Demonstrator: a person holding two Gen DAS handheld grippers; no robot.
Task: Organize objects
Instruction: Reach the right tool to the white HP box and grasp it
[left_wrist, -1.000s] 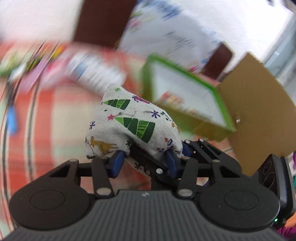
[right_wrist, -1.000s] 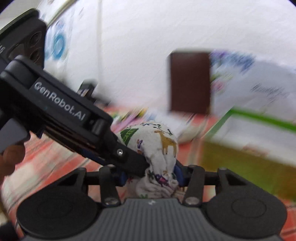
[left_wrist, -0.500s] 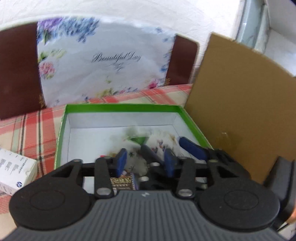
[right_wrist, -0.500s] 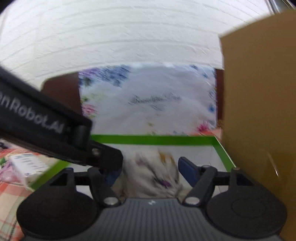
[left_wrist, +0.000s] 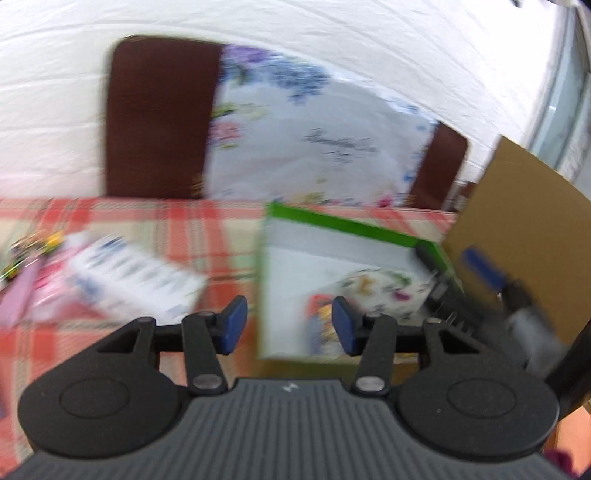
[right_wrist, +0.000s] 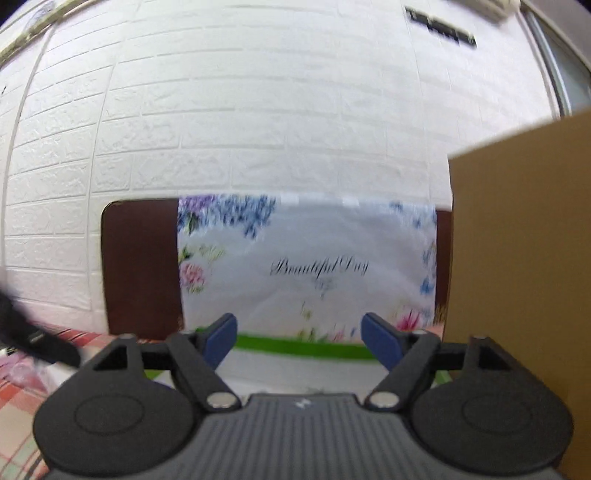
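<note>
**Over the green box, both grippers empty**

On the checked cloth of the bench (left_wrist: 207, 229) stands a shallow green box (left_wrist: 354, 227), and the printed fabric pouch (left_wrist: 376, 291) lies inside it, toward its right side, next to a small colourful packet (left_wrist: 321, 310) at the near edge. The left gripper (left_wrist: 286, 325) is tilted downward over the box's near left corner; its jaws are partly spread and nothing sits between the blue pads. The view is blurred. To the left of the box a white carton (left_wrist: 136, 277) lies on the cloth. The right gripper (right_wrist: 299, 338) points level toward the white brick wall (right_wrist: 258, 110); its jaws are opening, already wide, with nothing between them. In the left view its blue finger (left_wrist: 480, 266) shows at the box's right edge, just beside the pouch. A brown cardboard panel (right_wrist: 524, 258) stands upright at the right of the box. Behind the box leans a floral sheet (right_wrist: 314, 266) against a dark brown board (right_wrist: 142, 266).
</note>
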